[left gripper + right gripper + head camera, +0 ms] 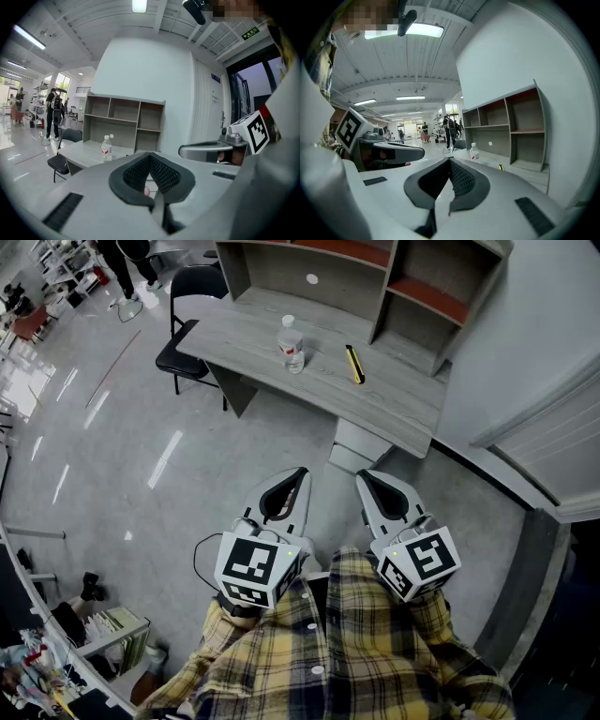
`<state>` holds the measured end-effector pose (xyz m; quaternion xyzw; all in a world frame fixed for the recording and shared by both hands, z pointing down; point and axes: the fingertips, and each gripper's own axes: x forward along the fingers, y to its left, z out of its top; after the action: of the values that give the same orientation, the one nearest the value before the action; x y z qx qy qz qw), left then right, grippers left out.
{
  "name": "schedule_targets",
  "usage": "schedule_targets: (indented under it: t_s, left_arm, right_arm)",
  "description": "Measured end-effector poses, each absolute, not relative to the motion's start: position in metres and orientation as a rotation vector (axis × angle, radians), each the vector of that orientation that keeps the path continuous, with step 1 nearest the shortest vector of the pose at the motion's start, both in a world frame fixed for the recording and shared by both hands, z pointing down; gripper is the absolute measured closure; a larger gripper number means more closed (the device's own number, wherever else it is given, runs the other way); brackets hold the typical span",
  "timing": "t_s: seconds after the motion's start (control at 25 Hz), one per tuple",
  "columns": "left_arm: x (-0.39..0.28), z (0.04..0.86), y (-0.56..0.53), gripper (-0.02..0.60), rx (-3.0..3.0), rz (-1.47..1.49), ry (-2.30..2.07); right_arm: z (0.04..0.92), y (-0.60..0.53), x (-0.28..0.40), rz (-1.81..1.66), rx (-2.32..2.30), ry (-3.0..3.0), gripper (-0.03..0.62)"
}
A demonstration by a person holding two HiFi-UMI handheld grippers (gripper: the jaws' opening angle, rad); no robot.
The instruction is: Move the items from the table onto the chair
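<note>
A clear water bottle (292, 345) with a white cap and red label stands upright on the grey desk (394, 399). To its right lies a yellow-and-black marker-like tool (355, 364). A black chair (187, 329) stands at the desk's left end. My left gripper (302, 472) and right gripper (360, 475) hang side by side over the floor, well short of the desk, both shut and empty. The bottle (107, 148) and the chair (63, 161) show in the left gripper view. From the right gripper view the bottle (474, 152) and the tool (501, 167) look small and far.
A shelf unit (375, 268) with open compartments sits on the back of the desk against the wall. A white door (553, 427) is at the right. People stand far off in the hall (127, 263). Shelves with clutter (56, 643) are at the lower left.
</note>
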<state>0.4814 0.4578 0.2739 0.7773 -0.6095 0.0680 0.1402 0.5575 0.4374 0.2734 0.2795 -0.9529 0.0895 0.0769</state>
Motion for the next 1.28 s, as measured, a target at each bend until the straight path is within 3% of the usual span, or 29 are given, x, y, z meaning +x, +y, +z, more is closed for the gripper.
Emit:
schedule_targets:
  t_s: [0.76,1.28]
  left_arm:
    - [0.422,0.292,0.45,0.577,2.229,0.205,-1.757]
    - [0.36,0.317,0.361,0.577,2.115,0.235,-1.814]
  right_arm:
    - [0.292,0.426,0.517,0.321,0.904,-2.805,0.577]
    - [0.316,0.32,0.453,0.377,0.789,-2.798,0.577]
